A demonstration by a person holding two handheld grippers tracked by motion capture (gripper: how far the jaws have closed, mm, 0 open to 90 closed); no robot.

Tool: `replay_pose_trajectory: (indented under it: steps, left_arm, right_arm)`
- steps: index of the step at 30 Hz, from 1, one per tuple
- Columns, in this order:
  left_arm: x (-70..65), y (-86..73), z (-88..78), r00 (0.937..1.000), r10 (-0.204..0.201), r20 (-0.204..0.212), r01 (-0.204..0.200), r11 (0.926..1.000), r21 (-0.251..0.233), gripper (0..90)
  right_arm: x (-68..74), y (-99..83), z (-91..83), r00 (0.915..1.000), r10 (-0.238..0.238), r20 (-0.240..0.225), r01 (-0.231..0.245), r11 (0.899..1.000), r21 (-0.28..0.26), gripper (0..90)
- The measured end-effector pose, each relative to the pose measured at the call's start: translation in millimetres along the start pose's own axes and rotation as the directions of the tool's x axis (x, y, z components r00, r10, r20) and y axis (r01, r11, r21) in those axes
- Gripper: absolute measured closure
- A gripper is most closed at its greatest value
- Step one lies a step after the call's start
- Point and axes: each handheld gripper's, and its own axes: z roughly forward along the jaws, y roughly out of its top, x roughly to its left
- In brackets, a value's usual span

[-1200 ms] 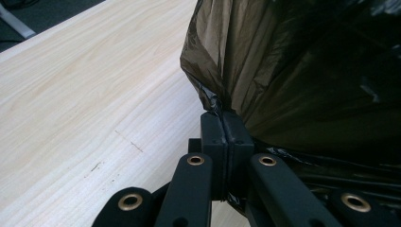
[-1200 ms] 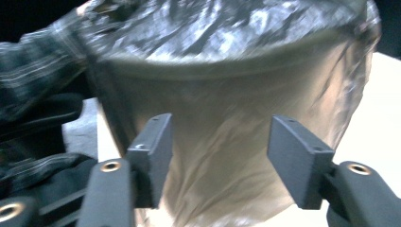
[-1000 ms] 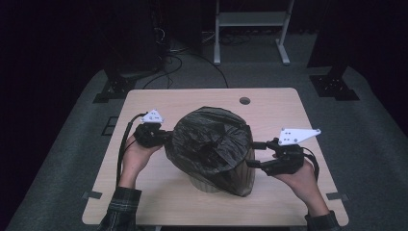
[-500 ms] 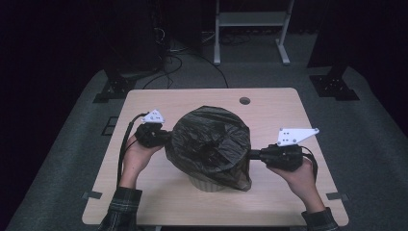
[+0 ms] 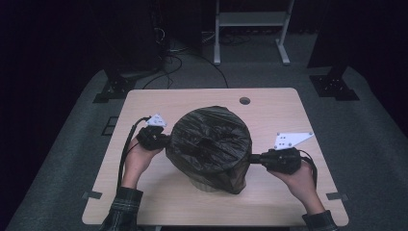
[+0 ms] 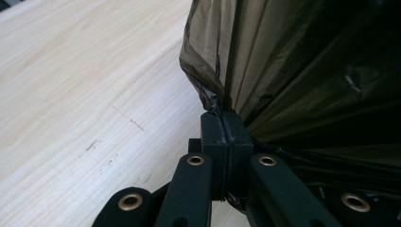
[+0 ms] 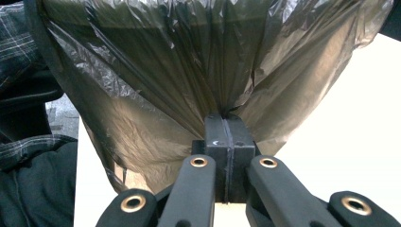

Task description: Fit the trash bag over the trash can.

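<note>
Currently: black bin bag (image 5: 209,147) on worktop (image 5: 159,103), pinched by left gripper (image 5: 163,140) and right gripper (image 5: 253,158) jaws at opposite sides; gripping done, spreading or lifting remains.

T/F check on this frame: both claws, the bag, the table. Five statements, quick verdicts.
1. The left claw is shut on the black bin bag. True.
2. The right claw hangs open beside the bag. False: it is shut on a fold of the bag film.
3. The bag lies flat and folded. False: it stands bulged over something on the table.
4. The claws grip opposite sides of the bag. True.
5. The table is metal. False: light wood grain.
</note>
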Motion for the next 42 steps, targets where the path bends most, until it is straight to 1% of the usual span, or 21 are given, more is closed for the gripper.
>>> replay_pose_trajectory:
  steps: [5,7,11,12,14,15,17,18,19,20,21,23,24,26,27,29,30,33,35,38,42]
  left_arm:
    - [1.8,-1.2,4.4,0.9999,-0.010,0.009,0.010,0.9999,-0.003,89.1]
    - [1.6,-0.4,5.9,0.9999,-0.006,0.012,0.006,1.0000,0.003,89.1]
    - [1.2,0.8,7.8,0.9999,-0.006,0.016,0.006,1.0000,0.002,89.0]
    - [0.7,2.0,8.6,0.9998,-0.009,0.018,0.009,1.0000,-0.003,89.0]
    - [0.5,3.9,9.6,0.9998,-0.006,0.018,0.006,1.0000,-0.006,89.1]
    - [0.8,5.0,11.2,0.9997,-0.007,0.022,0.007,1.0000,-0.004,89.1]
    - [2.3,6.1,15.2,0.9997,-0.010,0.023,0.010,0.9999,0.002,89.6]
    - [2.8,6.0,17.0,0.9999,-0.009,0.007,0.009,0.9998,0.018,89.7]
    - [4.1,5.1,18.8,0.9999,-0.010,-0.006,0.010,0.9994,0.033,89.7]
    - [5.5,4.0,20.4,0.9999,-0.015,-0.002,0.015,0.9992,0.037,89.7]
    - [7.0,1.5,23.2,0.9996,-0.026,-0.009,0.026,0.9985,0.049,89.8]
    - [9.1,-2.1,26.8,0.9994,-0.026,-0.022,0.027,0.9965,0.079,89.8]
    - [10.1,-4.0,28.1,0.9994,-0.034,-0.011,0.035,0.9964,0.077,89.8]
    - [10.4,-5.5,28.8,0.9992,-0.039,-0.006,0.039,0.9967,0.071,89.8]
    - [10.0,-6.1,28.5,0.9993,-0.037,-0.001,0.037,0.9975,0.060,89.7]
    - [8.6,-5.1,26.9,0.9996,-0.030,0.001,0.030,0.9982,0.052,89.7]
    - [8.3,-4.4,26.2,0.9997,-0.026,-0.002,0.026,0.9984,0.051,89.7]
    - [10.0,-5.0,25.4,0.9996,-0.028,-0.008,0.028,0.9979,0.058,89.7]
    - [10.5,-5.8,25.5,0.9995,-0.030,-0.008,0.030,0.9978,0.058,89.7]
    - [13.4,-12.6,27.8,0.9991,-0.043,-0.009,0.043,0.9963,0.074,89.7]
    - [17.0,-19.8,31.9,0.9983,-0.057,-0.014,0.058,0.9936,0.097,89.7]
  right_arm:
    - [-0.4,-0.9,-0.1,1.0000,0.001,0.007,-0.001,1.000,0.001,90.0]
    - [-1.8,-2.9,-0.4,0.9996,0.002,0.027,-0.002,1.000,0.017,90.0]
    - [-4.4,-6.2,-0.5,0.9991,0.012,0.041,-0.013,1.000,0.027,90.0]
    - [-7.5,-9.3,-0.3,0.9982,0.015,0.059,-0.018,0.999,0.046,90.0]
    - [-8.9,-11.0,0.1,0.9978,0.018,0.064,-0.021,0.998,0.053,90.0]
    - [-11.3,-14.7,0.9,0.9963,0.020,0.084,-0.026,0.997,0.072,90.0]
    - [-13.9,-17.6,-0.3,0.9957,0.033,0.087,-0.038,0.997,0.064,90.0]
    - [-14.9,-18.1,-1.1,0.9953,0.037,0.090,-0.042,0.997,0.062,90.0]
    - [-15.7,-17.4,-1.7,0.9947,0.035,0.097,-0.040,0.998,0.054,90.0]
    - [-15.9,-15.9,-2.0,0.9944,0.037,0.099,-0.042,0.998,0.051,90.0]
    - [-16.0,-14.2,-2.0,0.9942,0.035,0.102,-0.040,0.998,0.049,90.0]
    - [-16.2,-9.8,-1.4,0.9934,0.025,0.112,-0.030,0.999,0.045,90.0]
    - [-17.0,-6.8,-0.6,0.9930,0.022,0.116,-0.028,0.998,0.047,90.0]
    - [-17.6,-4.9,0.5,0.9920,0.020,0.124,-0.028,0.998,0.056,90.0]
    - [-20.9,-4.2,3.8,0.9898,0.026,0.140,-0.038,0.996,0.082,90.0]
    - [-23.0,-6.5,5.8,0.9888,0.029,0.147,-0.044,0.994,0.101,90.0]
    - [-24.1,-9.8,7.9,0.9871,0.031,0.157,-0.050,0.991,0.122,90.0]
    - [-25.8,-20.8,11.2,0.9857,0.045,0.162,-0.071,0.985,0.158,90.0]
    - [-26.5,-27.6,11.3,0.9858,0.058,0.158,-0.083,0.984,0.159,90.0]
    - [-27.5,-33.3,11.0,0.9851,0.067,0.159,-0.093,0.983,0.161,90.0]
    - [-28.9,-38.1,15.3,0.9850,0.070,0.158,-0.100,0.977,0.188,90.0]
